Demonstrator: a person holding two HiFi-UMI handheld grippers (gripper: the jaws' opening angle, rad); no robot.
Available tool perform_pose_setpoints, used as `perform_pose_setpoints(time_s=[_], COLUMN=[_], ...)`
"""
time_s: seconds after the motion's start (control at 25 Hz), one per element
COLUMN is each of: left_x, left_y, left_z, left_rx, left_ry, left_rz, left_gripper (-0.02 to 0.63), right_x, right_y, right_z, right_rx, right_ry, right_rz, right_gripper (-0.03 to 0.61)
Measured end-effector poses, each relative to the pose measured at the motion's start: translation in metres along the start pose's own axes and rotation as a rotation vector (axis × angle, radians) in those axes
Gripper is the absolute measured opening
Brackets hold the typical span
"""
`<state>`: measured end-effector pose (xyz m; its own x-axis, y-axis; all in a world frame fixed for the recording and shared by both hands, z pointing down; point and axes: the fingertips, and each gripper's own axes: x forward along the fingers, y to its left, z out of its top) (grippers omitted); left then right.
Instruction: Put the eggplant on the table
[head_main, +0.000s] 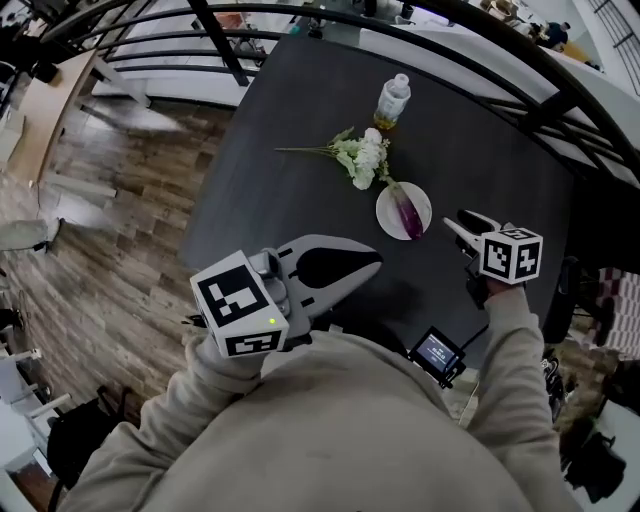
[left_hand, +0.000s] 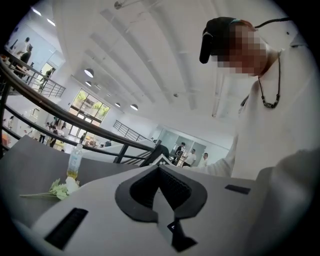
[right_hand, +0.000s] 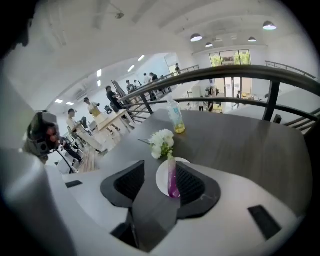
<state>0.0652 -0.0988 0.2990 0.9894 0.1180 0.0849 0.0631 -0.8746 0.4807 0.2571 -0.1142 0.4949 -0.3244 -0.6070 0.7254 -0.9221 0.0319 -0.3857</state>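
the eggplant (head_main: 407, 213) lies on a small white plate (head_main: 388, 205) on the dark worktop (head_main: 290, 200). white flowers (head_main: 362, 158) lie just beside the plate's far rim, crowding the eggplant's far end, and a bottle (head_main: 392, 100) stands upright beyond them. the right claw (head_main: 460, 224) hangs near the plate, spread and empty. the left claw (head_main: 372, 266) is pressed together on nothing, well apart from the plate.
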Motion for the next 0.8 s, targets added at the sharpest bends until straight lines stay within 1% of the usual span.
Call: perform_pose_setpoints(time_s=[0.12, 0.16, 0.24, 0.32, 0.4, 0.6, 0.72, 0.8], left_x=[0.004, 0.007, 0.017, 0.027, 0.031, 0.039, 0.049, 0.051], left_y=[-0.011, -0.013, -0.016, -0.022, -0.027, -0.033, -0.041, -0.047], left_z=[0.008, 0.012, 0.023, 0.031, 0.037, 0.054, 0.072, 0.082], left_rx=[0.032, 0.044, 0.073, 0.097, 0.114, 0.157, 0.194, 0.214], left_ry=[0.011, 0.011, 0.005, 0.007, 0.013, -0.002, -0.033, -0.044], left_rz=[-0.037, -0.049, -0.079, -0.112, -0.142, -0.202, -0.232, -0.255], left_gripper=[0.006, 0.006, 0.006, 0.006, 0.006, 0.006, 0.006, 0.006], right_x=[-0.050, -0.070, -0.111, -0.151, -0.181, -0.227, -0.251, -0.259], right_y=[0.048, 0.063, 0.082, 0.096, 0.109, 0.136, 0.157, 0.171], right_z=[0.019, 0.027, 0.045, 0.061, 0.072, 0.088, 0.092, 0.092], right_rx=[-0.045, -0.065, -0.097, -0.098, -0.106, -0.185, -0.201, -0.199], right_ry=[-0.136, -0.191, -0.315, -0.436, -0.521, -0.644, -0.728, -0.766], right_rz=[0.117, 0.148, 0.174, 0.182, 0.176, 0.111, 0.107, 0.094], right_gripper=[0.058, 0.032, 0.018, 0.015, 0.015, 0.015, 0.014, 0.014])
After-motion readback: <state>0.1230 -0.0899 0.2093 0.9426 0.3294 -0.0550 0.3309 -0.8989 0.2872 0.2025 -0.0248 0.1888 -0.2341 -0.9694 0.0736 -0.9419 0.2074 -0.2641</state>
